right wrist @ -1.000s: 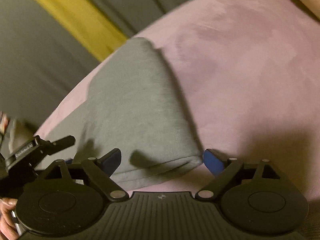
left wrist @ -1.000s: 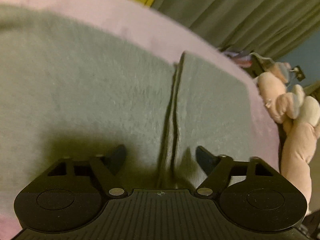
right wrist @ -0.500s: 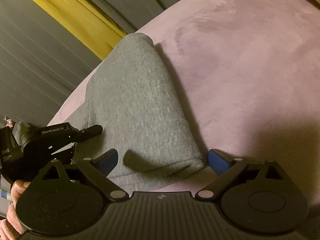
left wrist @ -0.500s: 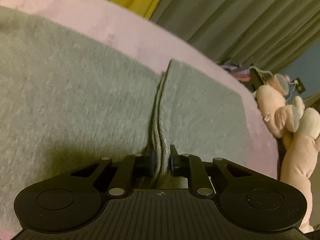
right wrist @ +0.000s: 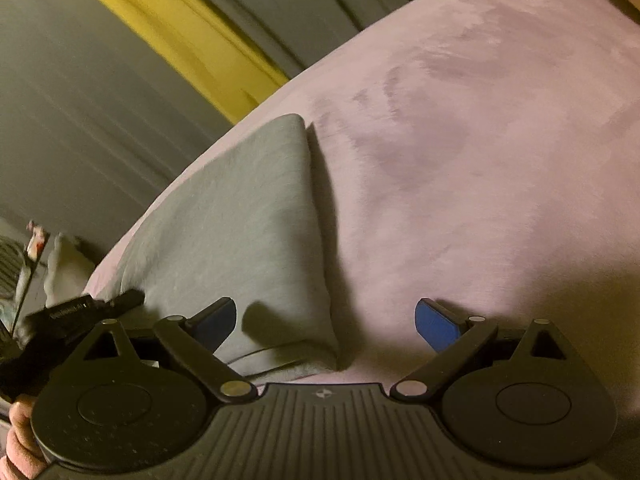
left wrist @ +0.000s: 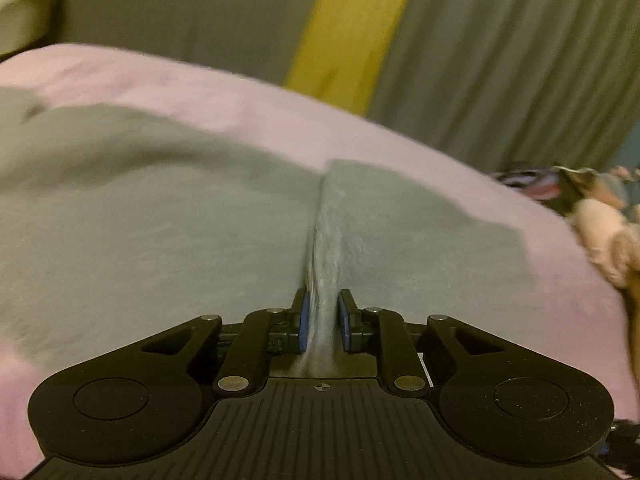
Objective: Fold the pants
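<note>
Left wrist view: a pink bed cover (left wrist: 224, 92) is filling the lower frame, with grey and yellow curtains (left wrist: 500, 60) hanging behind its far edge.
Pants: the grey pants (left wrist: 140, 216) are lying spread across the bed cover, reaching towards its far edge.
Left gripper: the left gripper (left wrist: 322, 322) is pinching a raised ridge of the pants between its blue pads, jaws nearly together, having just been closing.
Right wrist view: a folded end of the pants (right wrist: 240, 216) is sitting near the bed cover's left edge.
Right gripper: the right gripper (right wrist: 325, 322) is standing wide apart, holding nothing, with the pants' hem corner lying between its fingers.
</note>
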### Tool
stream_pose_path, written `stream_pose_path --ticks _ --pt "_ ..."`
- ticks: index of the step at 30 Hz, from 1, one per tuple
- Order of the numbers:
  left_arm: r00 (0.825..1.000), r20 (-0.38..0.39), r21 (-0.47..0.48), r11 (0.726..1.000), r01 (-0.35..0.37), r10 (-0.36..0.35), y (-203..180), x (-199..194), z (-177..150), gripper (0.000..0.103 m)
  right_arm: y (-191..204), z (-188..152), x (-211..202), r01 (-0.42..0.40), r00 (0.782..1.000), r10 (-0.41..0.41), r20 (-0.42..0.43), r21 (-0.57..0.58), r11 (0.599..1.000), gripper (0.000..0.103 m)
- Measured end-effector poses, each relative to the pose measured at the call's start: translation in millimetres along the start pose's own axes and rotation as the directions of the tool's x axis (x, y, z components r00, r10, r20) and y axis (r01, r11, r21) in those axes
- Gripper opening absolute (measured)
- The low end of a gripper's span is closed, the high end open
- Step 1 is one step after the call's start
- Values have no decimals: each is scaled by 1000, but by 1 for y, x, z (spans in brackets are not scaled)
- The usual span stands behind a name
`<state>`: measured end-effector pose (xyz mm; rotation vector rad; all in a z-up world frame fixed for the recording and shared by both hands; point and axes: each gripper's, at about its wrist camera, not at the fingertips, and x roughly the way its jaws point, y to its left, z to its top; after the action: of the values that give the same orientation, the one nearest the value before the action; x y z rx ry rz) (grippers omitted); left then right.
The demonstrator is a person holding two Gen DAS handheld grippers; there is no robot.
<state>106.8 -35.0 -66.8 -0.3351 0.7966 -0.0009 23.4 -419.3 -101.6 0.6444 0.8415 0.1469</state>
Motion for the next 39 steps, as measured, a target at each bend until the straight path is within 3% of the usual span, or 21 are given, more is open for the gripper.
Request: stream_pose_path --ticks 1,4,5,7,8,9,11,17,21,25,27,30,35,39 --pt "1000 2 -13 1000 -11 11 7 -2 -4 16 3 -1 0 4 1000 -4 5 -24 1000 97" --pt "1000 3 -83 996 7 -7 22 -6 -20 32 14 -4 -4 9 999 -6 32 -94 996 92" --pt "1000 0 -113 993 22 -22 25 -7 -26 34 19 -6 -6 24 999 -18 48 -122 992 84" --pt "998 -20 -145 987 64 -67 28 -8 -31 34 26 -8 -6 54 997 -45 61 -163 985 55" --pt "996 -23 -143 986 85 -89 27 -8 -30 36 30 -10 -5 71 996 -61 63 -177 982 34" --pt "994 -22 -130 986 105 -109 25 -9 -30 39 34 -11 -4 85 995 -74 65 -187 979 27" --pt "992 -20 -112 986 120 -123 19 -6 -33 49 43 -13 -2 96 994 -81 76 -215 972 27" --pt "993 -26 -75 991 114 -116 17 5 -40 50 76 -8 25 155 988 -134 83 -382 911 24" --pt "991 -16 -87 988 130 -132 21 11 -39 50 84 24 52 230 973 -205 104 -376 898 18" --pt "990 -8 -101 985 138 -139 25 9 -39 50 90 39 67 279 960 -248 128 -385 880 18" --pt "991 -2 -96 986 135 -136 24 11 -39 51 87 34 69 259 966 -239 100 -389 884 19" --pt "992 13 -65 990 128 -128 21 12 -37 54 78 20 66 170 982 -187 -12 -372 913 19" --pt "991 25 -71 989 133 -132 19 16 -24 70 48 1 24 74 995 -89 -34 -314 946 22" --pt "988 24 -149 976 157 -156 19 29 -5 69 20 5 12 -1 999 -5 -35 -166 986 24"
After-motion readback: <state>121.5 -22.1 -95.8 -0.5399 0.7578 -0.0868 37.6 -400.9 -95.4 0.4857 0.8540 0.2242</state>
